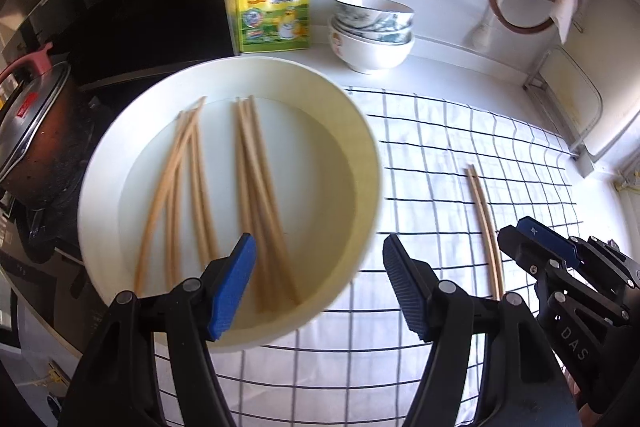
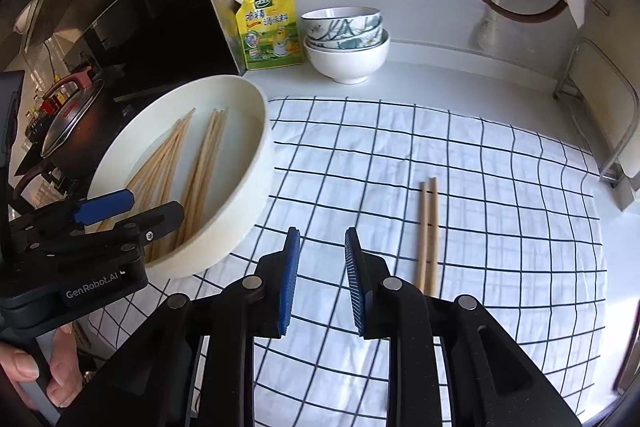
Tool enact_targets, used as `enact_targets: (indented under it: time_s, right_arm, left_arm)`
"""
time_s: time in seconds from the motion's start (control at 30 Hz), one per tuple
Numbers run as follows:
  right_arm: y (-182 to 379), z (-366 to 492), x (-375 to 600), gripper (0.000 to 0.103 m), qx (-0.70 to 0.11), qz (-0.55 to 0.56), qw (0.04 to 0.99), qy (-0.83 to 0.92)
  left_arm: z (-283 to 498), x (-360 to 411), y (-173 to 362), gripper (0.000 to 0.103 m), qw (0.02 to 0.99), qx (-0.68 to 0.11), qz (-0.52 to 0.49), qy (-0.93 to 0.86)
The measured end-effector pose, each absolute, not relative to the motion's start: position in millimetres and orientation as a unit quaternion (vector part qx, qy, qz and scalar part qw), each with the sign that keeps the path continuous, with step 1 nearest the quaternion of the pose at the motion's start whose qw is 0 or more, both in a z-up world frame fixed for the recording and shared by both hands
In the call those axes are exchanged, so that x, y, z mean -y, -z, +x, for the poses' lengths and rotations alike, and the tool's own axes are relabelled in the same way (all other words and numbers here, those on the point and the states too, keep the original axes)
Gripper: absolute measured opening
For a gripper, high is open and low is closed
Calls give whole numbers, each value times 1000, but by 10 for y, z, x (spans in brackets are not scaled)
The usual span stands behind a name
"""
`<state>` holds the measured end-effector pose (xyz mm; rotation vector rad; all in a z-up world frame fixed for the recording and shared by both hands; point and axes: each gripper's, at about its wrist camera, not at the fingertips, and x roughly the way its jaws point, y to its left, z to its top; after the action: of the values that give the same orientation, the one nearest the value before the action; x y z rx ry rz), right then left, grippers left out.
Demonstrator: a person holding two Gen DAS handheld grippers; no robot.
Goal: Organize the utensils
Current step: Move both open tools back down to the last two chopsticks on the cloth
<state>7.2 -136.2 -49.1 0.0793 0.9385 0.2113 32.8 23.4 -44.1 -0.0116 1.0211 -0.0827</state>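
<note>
White kitchen counter, checked cloth [image 2: 460, 187] spread over it, black hob at left. Pair of chopsticks [image 2: 427, 231] lies on the cloth right of centre, long axis running near-to-far, the two sticks side by side and touching; near ends are hidden behind the right gripper [image 2: 322, 277]. Loose chopsticks [image 1: 224, 195] sit in the round white dish [image 1: 372, 163] at left, also roughly near-to-far, in two fanned bunches. They're motion-blurred in the left view, count unclear. All plain pale wood, slim, tapered. Left gripper [image 1: 316, 287] hovers over the dish's near right rim, jaws wide apart, holding nothing. Right gripper sits above the cloth, jaws parted less widely, nothing between them. Far back: stacked bowls [image 2: 346, 41], yellow pouch [image 2: 270, 27].
</note>
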Motion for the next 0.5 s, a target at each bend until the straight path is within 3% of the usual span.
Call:
enact_targets:
  time_s: [0.5]
  right_arm:
    - [1075,-120,2140,26,-495,67,865,-44]
  left_arm:
    - [202,483,698,67,857,-508,21,83]
